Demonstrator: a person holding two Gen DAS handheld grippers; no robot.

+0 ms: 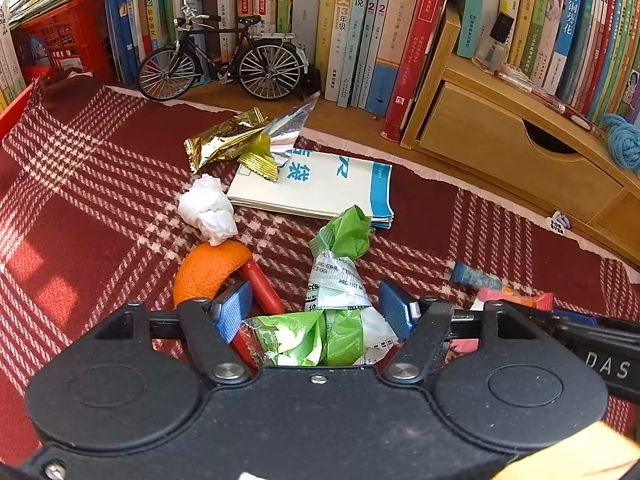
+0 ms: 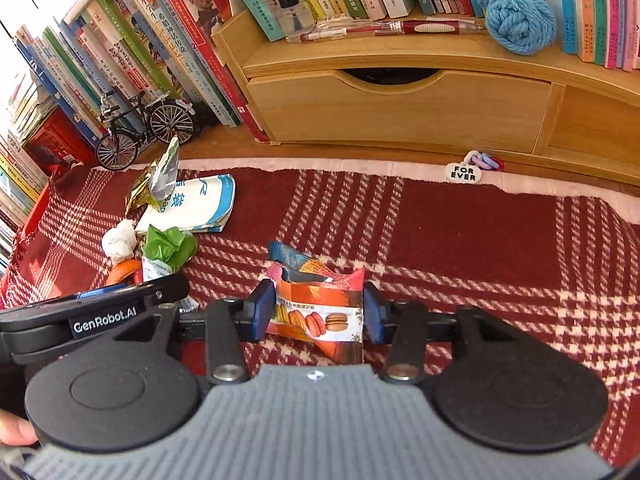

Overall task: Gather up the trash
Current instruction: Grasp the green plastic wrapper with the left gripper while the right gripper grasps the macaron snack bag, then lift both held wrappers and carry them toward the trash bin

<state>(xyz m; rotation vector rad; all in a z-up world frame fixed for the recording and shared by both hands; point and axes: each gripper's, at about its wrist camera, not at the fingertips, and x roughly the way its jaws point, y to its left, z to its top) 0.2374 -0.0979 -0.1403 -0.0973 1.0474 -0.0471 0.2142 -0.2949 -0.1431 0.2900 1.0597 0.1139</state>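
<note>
The left claw [image 1: 316,312] stands half open around the green wrapper [image 1: 340,280] on the red checked cloth [image 1: 100,184]; its pads do not seem to press yet. The wrapper is light, crinkly and slippery, so the twisted middle is best. The right claw [image 2: 318,312] pinches the macaron packet [image 2: 320,308] by both edges.
</note>
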